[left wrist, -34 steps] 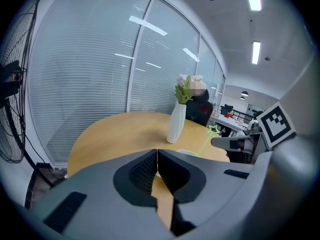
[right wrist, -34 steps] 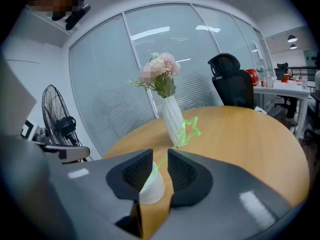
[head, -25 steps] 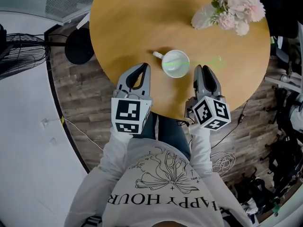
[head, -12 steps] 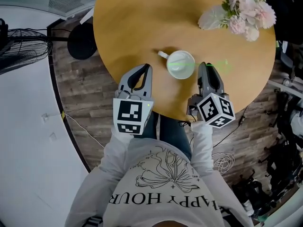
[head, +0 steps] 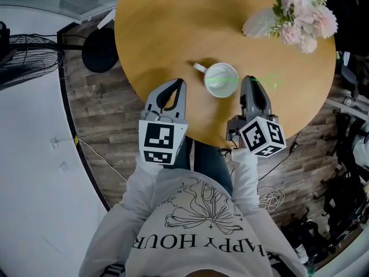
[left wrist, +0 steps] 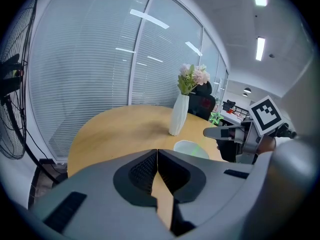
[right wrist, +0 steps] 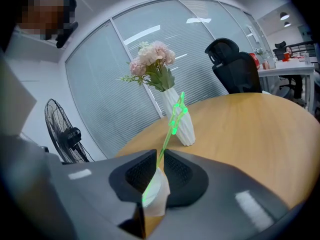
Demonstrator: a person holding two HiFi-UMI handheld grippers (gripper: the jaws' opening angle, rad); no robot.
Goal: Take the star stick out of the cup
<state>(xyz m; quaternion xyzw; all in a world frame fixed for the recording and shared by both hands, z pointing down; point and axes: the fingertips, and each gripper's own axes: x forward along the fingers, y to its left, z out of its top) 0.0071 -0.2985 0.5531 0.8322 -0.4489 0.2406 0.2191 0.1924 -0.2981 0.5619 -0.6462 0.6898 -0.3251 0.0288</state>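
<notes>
A white cup [head: 222,73] with a handle stands near the front edge of the round wooden table [head: 173,27]. A thin green star stick [head: 229,79] leans out of it to the right and ends in a star [head: 272,81]. My right gripper [head: 249,81] is just right of the cup. In the right gripper view the star stick [right wrist: 170,134] runs up through the narrow slit between the jaws of the right gripper [right wrist: 160,156], with the cup [right wrist: 156,194] behind them. My left gripper [head: 177,84], left of the cup, is shut and holds nothing.
A white vase of pink flowers [head: 259,23] stands at the back right of the table, straight ahead of the right gripper. A floor fan [head: 29,59] is off to the left. Cables and office clutter lie on the floor at the right.
The star end of the stick has swung slightly toward me while the cup stayed put. Both grippers have barely moved; the head view shifted a little.
</notes>
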